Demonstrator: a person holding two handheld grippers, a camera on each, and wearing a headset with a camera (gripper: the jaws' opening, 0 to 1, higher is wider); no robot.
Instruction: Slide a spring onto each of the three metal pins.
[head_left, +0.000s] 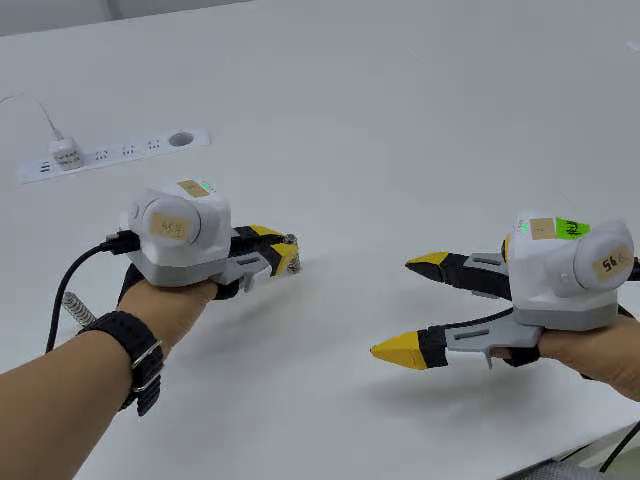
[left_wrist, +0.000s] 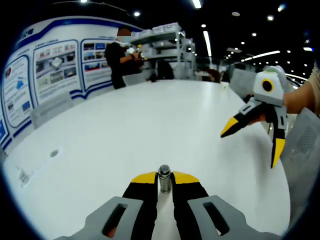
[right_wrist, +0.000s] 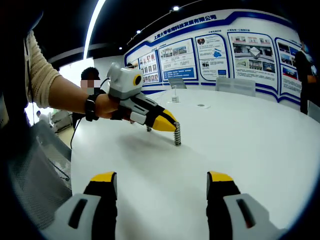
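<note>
spring on pin (right_wrist: 177, 134): grey coil around an upright metal pin, standing on the table (head_left: 400, 120), clamped between the left gripper (left_wrist: 164, 176) tips
second pin (right_wrist: 148, 129): small, upright, just behind; detail unclear
coiled piece (head_left: 77, 311): grey, on the table; pose unclear

In the head view we look from above and behind, forward and down on the white bench (head_left: 400, 120), quite near to the left tongs (head_left: 285, 255) and the right tongs (head_left: 393, 306). The left gripper view sits low over the bench and looks along its own tongs, with the right tongs (left_wrist: 248, 149) at its right side. The right gripper view also sits low and looks towards the left tongs (right_wrist: 167, 122). So these two views roughly face each other, and we find in both the spring (right_wrist: 177, 134) and the bench between the tongs.
</note>
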